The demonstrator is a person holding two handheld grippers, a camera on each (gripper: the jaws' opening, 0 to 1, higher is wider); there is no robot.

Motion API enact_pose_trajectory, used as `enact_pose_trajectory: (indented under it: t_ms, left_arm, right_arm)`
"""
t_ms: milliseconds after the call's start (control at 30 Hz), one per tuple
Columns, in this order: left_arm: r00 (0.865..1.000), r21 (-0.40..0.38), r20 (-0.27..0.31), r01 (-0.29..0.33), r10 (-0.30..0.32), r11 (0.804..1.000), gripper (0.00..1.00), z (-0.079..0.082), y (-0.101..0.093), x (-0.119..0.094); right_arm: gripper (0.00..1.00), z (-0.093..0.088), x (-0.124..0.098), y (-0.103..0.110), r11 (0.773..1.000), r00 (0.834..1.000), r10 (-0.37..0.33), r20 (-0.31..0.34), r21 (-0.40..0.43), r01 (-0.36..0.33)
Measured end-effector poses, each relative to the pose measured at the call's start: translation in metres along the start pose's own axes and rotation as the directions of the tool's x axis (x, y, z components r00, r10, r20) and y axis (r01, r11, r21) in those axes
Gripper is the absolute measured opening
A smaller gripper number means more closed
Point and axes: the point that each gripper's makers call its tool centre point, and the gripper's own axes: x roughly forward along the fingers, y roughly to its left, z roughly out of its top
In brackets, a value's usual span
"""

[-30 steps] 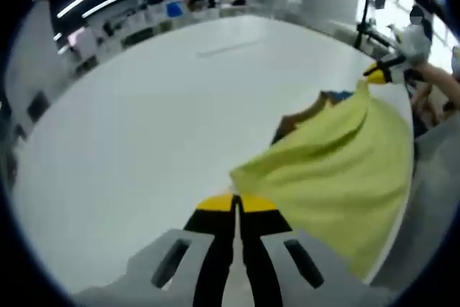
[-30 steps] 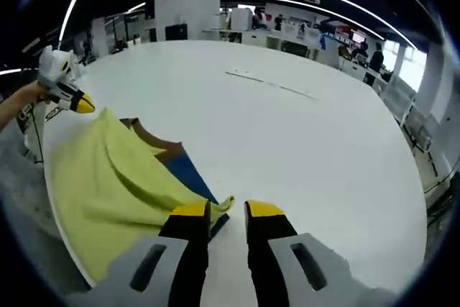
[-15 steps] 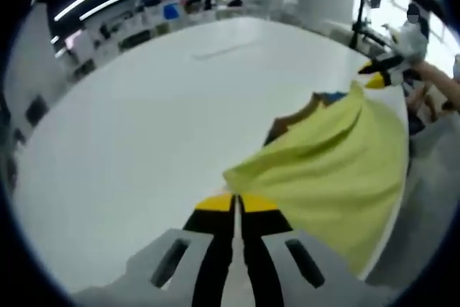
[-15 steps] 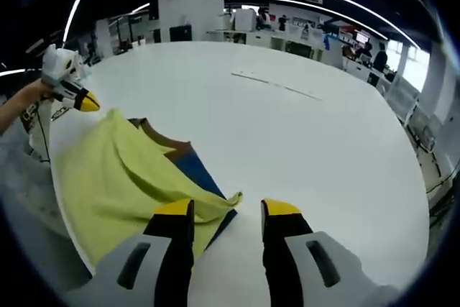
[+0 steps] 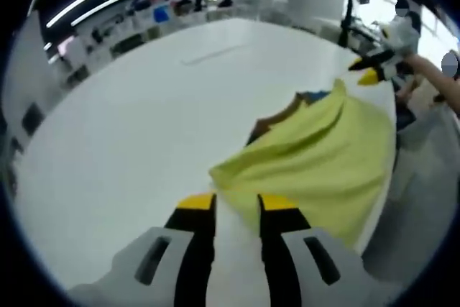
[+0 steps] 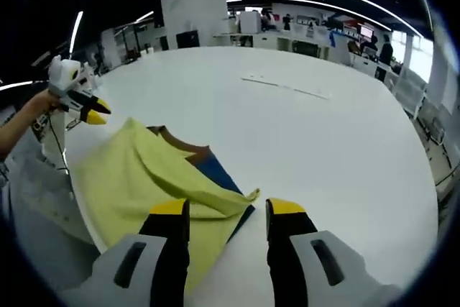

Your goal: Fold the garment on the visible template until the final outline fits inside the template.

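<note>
Both the left tool (image 5: 237, 205) and right tool (image 6: 224, 212) stand spread, the yellow garment (image 5: 323, 159) lying half-folded on the white surface (image 5: 136, 127), so regripping seems next.

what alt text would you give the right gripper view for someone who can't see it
A yellow-green garment lies rumpled at the near edge of a large white table, partly covering a brown and blue template. The right gripper sits open in the foreground, its fingers apart at the cloth's corner. At far left, a hand holds the left gripper.
</note>
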Motion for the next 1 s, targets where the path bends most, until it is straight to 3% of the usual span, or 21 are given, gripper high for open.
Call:
enact_pose_trajectory:
  t_ms: [133,467,633,833,1000]
  left_arm:
    - [1.0,-0.021,0.009,0.028,-0.028,0.999,0.25,0.002,-0.006,-0.009]
    - [0.996,-0.017,-0.038,0.075,-0.076,0.997,0.36,-0.016,-0.02,-0.022]
    - [0.99,-0.01,-0.052,0.133,-0.133,0.991,0.5,-0.027,-0.035,-0.03]
    - [0.985,-0.065,-0.038,0.167,-0.169,0.984,0.5,-0.035,-0.039,-0.04]
    - [0.975,-0.122,-0.072,0.201,-0.21,0.972,0.51,-0.056,-0.048,-0.042]
  right_arm:
    - [0.46,-0.002,-0.004,0.006,1.0,1.0,0.027,-0.002,-0.008,-0.027]
    - [0.5,-0.02,-0.019,0.017,0.997,0.997,0.067,-0.047,-0.021,-0.068]
    - [0.52,-0.031,-0.028,0.025,0.995,0.993,0.095,-0.069,-0.025,-0.097]
    - [0.54,-0.051,-0.038,0.032,0.992,0.986,0.119,-0.118,-0.026,-0.123]
    - [0.52,-0.063,-0.045,0.037,0.991,0.984,0.135,-0.114,0.029,-0.133]
